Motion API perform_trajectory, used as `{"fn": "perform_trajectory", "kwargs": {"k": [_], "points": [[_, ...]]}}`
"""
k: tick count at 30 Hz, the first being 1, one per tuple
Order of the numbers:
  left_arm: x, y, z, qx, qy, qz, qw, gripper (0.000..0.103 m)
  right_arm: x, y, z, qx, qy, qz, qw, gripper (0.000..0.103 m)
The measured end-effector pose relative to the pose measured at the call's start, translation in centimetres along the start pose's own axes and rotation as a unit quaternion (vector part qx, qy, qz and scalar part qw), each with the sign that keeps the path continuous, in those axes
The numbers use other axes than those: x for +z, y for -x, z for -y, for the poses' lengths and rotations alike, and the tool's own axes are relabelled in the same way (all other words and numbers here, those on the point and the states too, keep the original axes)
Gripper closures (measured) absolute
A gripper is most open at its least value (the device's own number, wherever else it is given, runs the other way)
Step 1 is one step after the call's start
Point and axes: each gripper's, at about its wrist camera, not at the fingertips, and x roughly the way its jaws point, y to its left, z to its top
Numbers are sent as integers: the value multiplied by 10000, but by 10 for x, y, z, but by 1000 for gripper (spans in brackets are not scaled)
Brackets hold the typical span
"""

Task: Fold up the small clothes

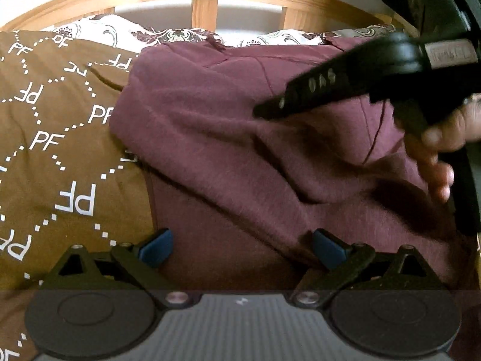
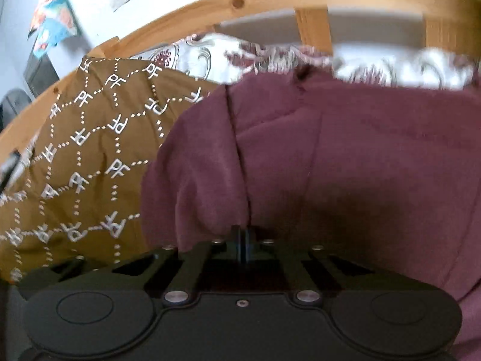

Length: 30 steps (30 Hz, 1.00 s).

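Observation:
A maroon fleece garment [image 1: 228,138] lies rumpled on a brown blanket printed with "PF" [image 1: 54,138]. My left gripper [image 1: 242,248] is open, its blue pads [image 1: 156,249] spread wide just above the garment's near edge. My right gripper [image 2: 243,240] is shut on a fold of the maroon garment [image 2: 345,156] and lifts it. In the left wrist view the right gripper [image 1: 270,111] comes in from the upper right with a hand on its handle, its tip on the cloth.
A wooden bed frame with slats [image 1: 204,12] runs along the back. A white floral pillow [image 1: 120,33] lies behind the garment. Posters [image 2: 54,15] hang on the wall at the far left.

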Motion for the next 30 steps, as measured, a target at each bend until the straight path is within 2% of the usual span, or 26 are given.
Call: {"fn": "perform_trajectory", "kwargs": {"k": [6, 9, 11, 12, 14, 17, 19, 21, 22, 23, 27, 30], "points": [[-3, 2, 3, -5, 32, 30, 10000, 2, 3, 20, -2, -682, 371, 588, 9952, 102], [-3, 0, 5, 21, -75, 52, 10000, 2, -3, 23, 4, -694, 257, 618, 9953, 98], [-4, 0, 5, 25, -91, 76, 9999, 2, -10, 28, 11, -584, 32, 584, 9966, 78], [-4, -1, 5, 20, -85, 80, 9999, 2, -13, 31, 13, -527, -94, 590, 9968, 73], [-4, 0, 4, -4, -69, 89, 9999, 1, -22, 39, 21, -190, -456, 613, 9969, 56], [-5, 0, 4, -10, -64, 109, 9999, 1, -37, 49, 27, 159, -736, 625, 9952, 48], [-5, 0, 5, -3, -65, 114, 9999, 1, -45, 49, 25, 143, -651, 518, 9964, 48], [-5, 0, 5, -13, -63, 120, 9999, 1, -51, 44, 18, -36, -409, 374, 9985, 59], [-5, 0, 4, -24, -60, 123, 9999, 1, -53, 41, 14, -142, -247, 298, 9991, 82], [-6, 1, 4, -35, -57, 129, 9999, 1, -55, 38, 9, -265, -89, 228, 9993, 96], [-7, 2, 2, -83, -47, 160, 9998, 1, -57, 35, 3, -724, 40, 363, 9967, 97], [-7, 3, 2, -104, -51, 178, 9998, 1, -56, 39, 8, -783, -133, 487, 9956, 95]]}}
